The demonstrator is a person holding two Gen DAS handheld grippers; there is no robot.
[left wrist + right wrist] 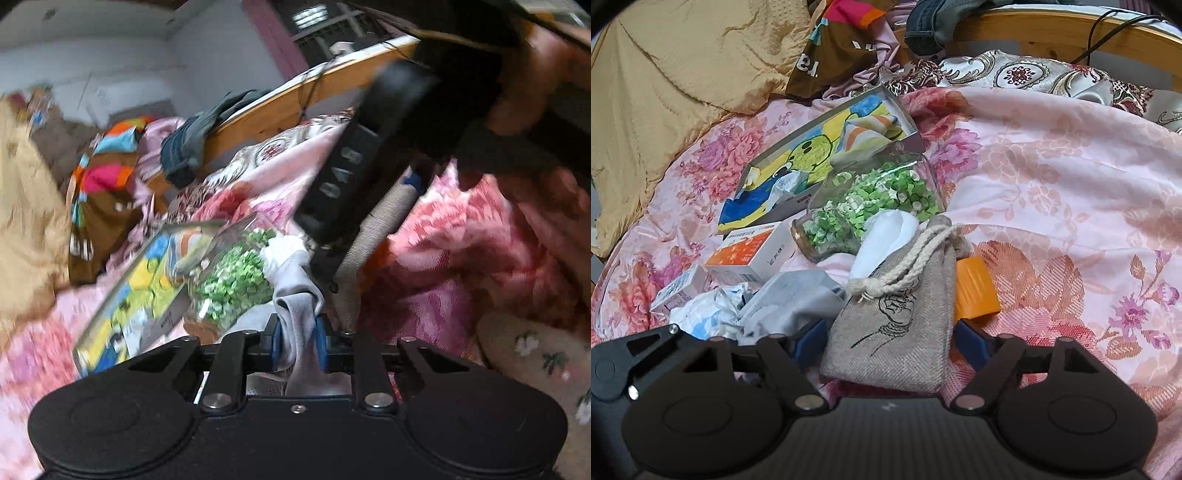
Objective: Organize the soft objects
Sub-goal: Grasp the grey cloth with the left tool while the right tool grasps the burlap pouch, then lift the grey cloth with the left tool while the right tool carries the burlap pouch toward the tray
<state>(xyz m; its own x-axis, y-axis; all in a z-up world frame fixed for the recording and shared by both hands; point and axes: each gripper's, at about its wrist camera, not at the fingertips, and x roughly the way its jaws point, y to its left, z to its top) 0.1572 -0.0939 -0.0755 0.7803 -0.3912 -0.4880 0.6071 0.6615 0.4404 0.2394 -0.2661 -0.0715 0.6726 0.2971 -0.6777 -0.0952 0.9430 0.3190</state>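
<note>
Grey cloth (299,314), lower centre, clenched in my left tool (298,345). Right tool (886,341) released, straddling linen pouch (897,325) on bed. Risk: lifting cloth drags glass jar (871,206).

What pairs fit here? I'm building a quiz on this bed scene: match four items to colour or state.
Items:
1. glass jar
2. drawstring pouch
3. grey cloth
4. flat block beside the pouch

Descriptions:
A. orange
B. pinched in the left claw
C. lying sideways, full of green bits
D. beige, between the right claw's open fingers

Pairs: 1-C, 2-D, 3-B, 4-A
</note>
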